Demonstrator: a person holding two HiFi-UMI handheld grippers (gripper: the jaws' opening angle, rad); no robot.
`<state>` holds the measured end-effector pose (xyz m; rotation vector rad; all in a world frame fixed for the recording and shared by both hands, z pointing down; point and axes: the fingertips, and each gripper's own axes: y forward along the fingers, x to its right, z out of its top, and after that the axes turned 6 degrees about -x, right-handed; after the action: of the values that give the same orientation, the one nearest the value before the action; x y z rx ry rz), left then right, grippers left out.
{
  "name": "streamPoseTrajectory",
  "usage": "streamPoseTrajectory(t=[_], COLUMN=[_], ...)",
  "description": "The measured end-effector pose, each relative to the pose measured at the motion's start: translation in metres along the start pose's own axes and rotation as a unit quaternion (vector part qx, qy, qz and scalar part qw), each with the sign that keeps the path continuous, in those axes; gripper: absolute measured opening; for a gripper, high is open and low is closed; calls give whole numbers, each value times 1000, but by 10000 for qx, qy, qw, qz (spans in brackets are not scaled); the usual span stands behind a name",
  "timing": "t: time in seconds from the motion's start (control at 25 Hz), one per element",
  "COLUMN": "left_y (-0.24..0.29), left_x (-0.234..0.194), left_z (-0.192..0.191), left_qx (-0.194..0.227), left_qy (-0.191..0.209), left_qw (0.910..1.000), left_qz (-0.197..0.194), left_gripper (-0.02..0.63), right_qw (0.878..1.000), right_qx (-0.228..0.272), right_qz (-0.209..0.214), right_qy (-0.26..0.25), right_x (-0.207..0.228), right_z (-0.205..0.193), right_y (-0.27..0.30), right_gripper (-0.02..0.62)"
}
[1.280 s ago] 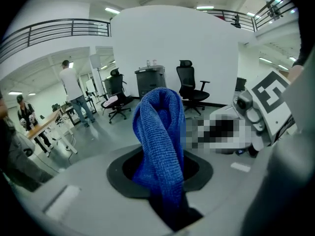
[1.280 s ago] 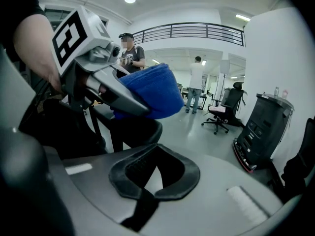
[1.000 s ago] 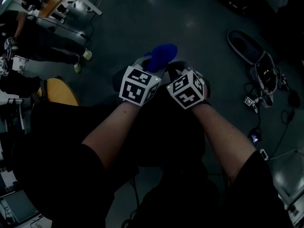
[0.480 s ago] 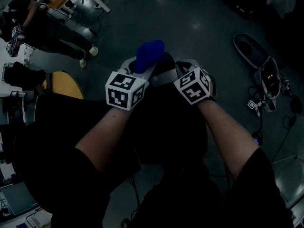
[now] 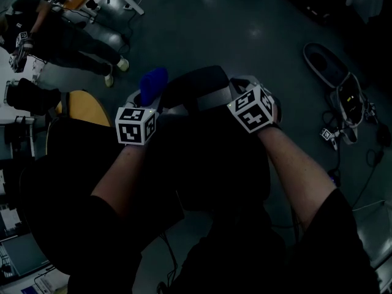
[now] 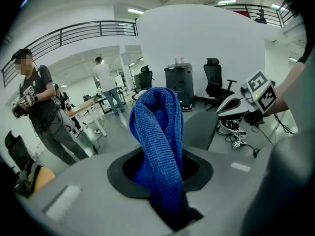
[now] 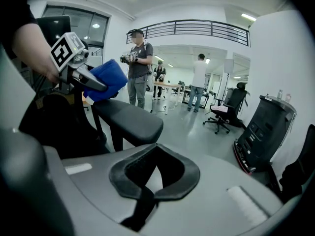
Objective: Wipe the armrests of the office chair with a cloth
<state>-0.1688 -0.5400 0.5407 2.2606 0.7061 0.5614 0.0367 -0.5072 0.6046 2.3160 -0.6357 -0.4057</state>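
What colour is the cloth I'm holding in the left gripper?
Blue, with a knit texture. The cloth shows best in the left gripper view.

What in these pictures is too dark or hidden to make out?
Head view: what lies under the armrest, lost in darkness between the arms.
Left gripper view: part of the armrest, behind the blue cloth.
Right gripper view: whether cloth touches armrest, shadowed beneath the left claw.

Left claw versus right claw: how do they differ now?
The left claw is shut on a blue knitted cloth; the right claw holds nothing. The left claw's cloth is by the black padded armrest's far end; the right claw sits apart from it. Both are shut.
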Motion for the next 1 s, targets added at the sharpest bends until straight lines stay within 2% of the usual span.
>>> streamPoseTrajectory(t=[0.2,0.4,0.6,0.84,1.0], left_y=[1,3,4,5,6], left_x=[-9,1,33,53,73], left_z=[-22,-27,-18,-9,0], left_qx=[-190,-147,43,191,254], left_qy=[-118,-202,-100,-326,-281], left_qw=[9996,9996,9999,9988,9980], left_qz=[153,125,-114,-314,-500], left_gripper=[123,123,121,121,121], right_qw=[10000,10000,10000,9999,9999], right_qx=[-2,-4,23,92,117], right_qz=[9,-1,14,29,41], right_qy=[-39,-50,20,64,104], right_x=[1,1,1,0,2], right_z=[2,2,2,3,2], right_y=[3,4,4,4,3], right_gripper=[2,0,0,0,0])
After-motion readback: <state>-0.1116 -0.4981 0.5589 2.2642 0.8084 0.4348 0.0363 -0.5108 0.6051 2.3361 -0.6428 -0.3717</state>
